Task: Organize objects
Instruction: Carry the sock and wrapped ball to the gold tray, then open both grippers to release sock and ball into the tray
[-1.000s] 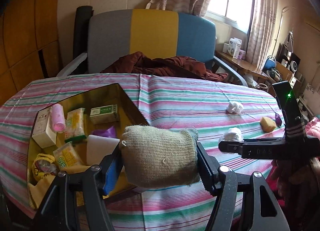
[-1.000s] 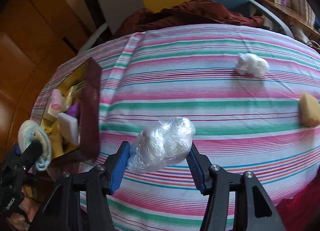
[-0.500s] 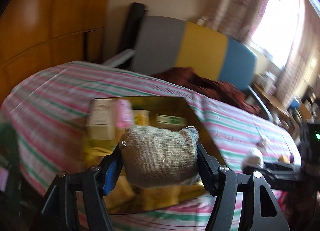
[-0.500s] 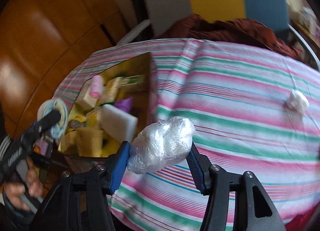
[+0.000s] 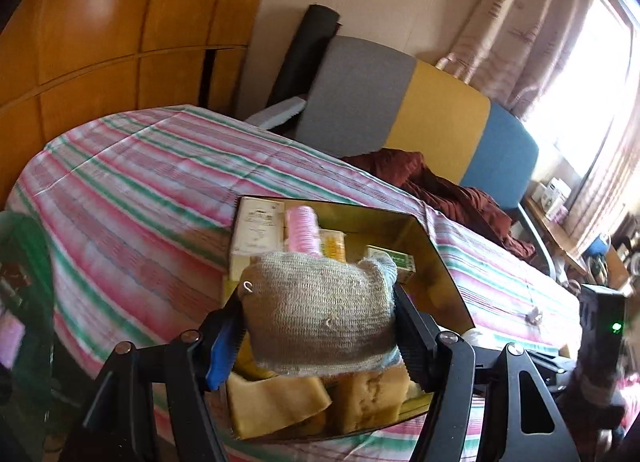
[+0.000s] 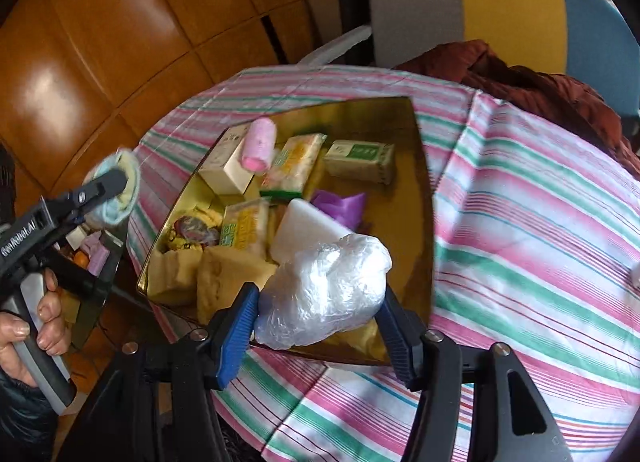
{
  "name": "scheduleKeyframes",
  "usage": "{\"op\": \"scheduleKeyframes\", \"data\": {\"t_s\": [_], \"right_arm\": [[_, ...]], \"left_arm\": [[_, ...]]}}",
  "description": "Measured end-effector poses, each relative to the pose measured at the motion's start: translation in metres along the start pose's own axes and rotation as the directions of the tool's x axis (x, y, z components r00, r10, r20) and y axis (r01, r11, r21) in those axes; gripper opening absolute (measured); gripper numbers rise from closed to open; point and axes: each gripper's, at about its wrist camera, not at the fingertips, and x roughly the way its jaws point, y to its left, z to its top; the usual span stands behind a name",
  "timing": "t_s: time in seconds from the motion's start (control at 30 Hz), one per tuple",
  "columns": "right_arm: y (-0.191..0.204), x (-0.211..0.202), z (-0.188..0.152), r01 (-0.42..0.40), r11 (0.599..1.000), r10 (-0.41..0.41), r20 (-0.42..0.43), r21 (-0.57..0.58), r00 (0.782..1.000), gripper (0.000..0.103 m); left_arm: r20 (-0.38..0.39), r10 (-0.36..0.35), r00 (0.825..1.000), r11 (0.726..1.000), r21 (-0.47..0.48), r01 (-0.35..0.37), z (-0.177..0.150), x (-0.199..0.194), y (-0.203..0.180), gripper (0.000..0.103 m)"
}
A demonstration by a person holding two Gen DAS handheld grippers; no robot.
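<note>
Covering the table, a striped cloth (image 6: 540, 222) carries a gold box (image 6: 420, 166) already crowded with sponges, cartons and a pink roller (image 6: 259, 145). A knitted roll (image 5: 320, 310) is kept pinched by the left gripper (image 5: 320, 326) above the box for dropping in. A plastic wad (image 6: 326, 296) sits between the right gripper (image 6: 320, 322) jaws, which are opening over the box's near edge.

The open gold-lined rectangular box (image 6: 416, 166) is crowded along its left side and near end by a pink foam roller (image 6: 260, 144), cream carton (image 6: 228, 166), white sponge block (image 6: 308, 228) and yellow sponges (image 6: 228, 274). Bare gold floor shows only toward the box's right wall. Right of the box, the striped tablecloth (image 6: 540, 222) lies open toward the table's right edge.
</note>
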Motion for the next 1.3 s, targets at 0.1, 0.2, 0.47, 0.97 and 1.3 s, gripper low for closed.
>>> {"op": "scheduleKeyframes", "data": {"t_s": [0.1,0.2,0.47,0.97,1.3], "right_arm": [[0.002,0.011,-0.003,0.018,1.0,-0.019,-0.03,-0.006,0.999,0.066],[-0.001,0.014,-0.006,0.025,1.0,-0.024,-0.041,0.003,0.999,0.074],[-0.007,0.011,-0.011,0.018,0.999,-0.017,-0.037,0.031,0.999,0.077],[-0.009,0.0,-0.017,0.021,0.997,-0.02,-0.005,0.078,1.0,0.077],[-0.002,-0.006,-0.018,0.05,0.996,-0.051,0.016,0.078,0.999,0.081]], "left_arm": [[-0.02,-0.011,1.0,1.0,0.028,0.012,0.004,0.017,-0.014,0.069],[-0.051,-0.006,0.999,0.998,0.059,0.009,0.004,0.038,-0.026,0.07],[-0.135,0.004,0.991,0.994,0.109,0.011,-0.014,0.07,-0.036,0.078],[-0.08,-0.024,0.997,0.997,0.068,0.03,-0.019,0.039,-0.023,0.092],[-0.048,0.093,0.995,0.992,0.088,-0.088,-0.026,0.012,-0.02,0.092]]}}
